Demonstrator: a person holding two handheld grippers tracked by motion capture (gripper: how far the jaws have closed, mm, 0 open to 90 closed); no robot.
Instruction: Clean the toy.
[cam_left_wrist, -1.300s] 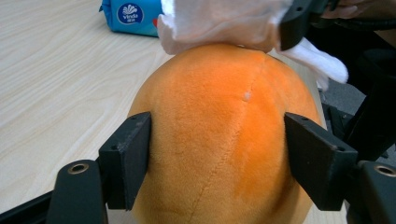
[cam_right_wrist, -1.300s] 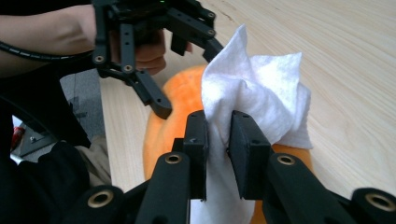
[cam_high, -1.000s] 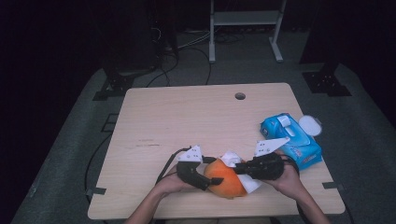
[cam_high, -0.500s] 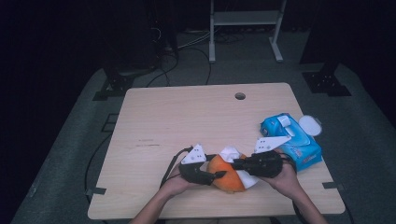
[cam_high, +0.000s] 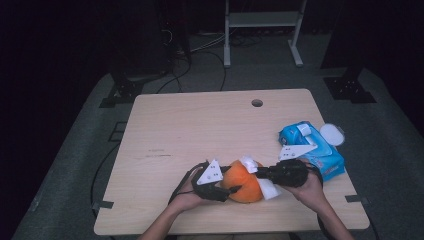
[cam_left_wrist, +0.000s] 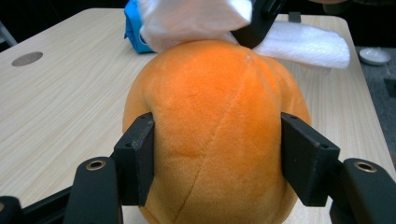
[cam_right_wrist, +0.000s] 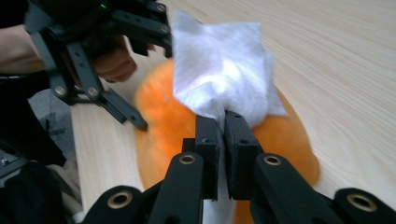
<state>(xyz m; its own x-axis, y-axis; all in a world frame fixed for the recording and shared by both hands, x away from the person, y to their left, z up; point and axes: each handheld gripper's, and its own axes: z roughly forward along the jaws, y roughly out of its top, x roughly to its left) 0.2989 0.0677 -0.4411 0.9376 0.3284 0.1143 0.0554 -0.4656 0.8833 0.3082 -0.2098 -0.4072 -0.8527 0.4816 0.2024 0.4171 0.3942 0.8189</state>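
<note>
**Wiping the plush, mid-stroke**

While the table (cam_high: 190, 125) carries a blue wipes pack (cam_high: 312, 150) at its 4 o'clock edge, the orange plush ball (cam_high: 242, 182) sits at 6 o'clock. The left gripper (cam_left_wrist: 217, 154), whose jaws have just been closing, now squeezes the ball's sides. The right gripper (cam_right_wrist: 223, 135) is pinched tight on a white wipe (cam_right_wrist: 224, 70) draped over the ball's top. Next, I judge, comes dragging the wipe across while the ball is steadied. No writing is legible.
</note>
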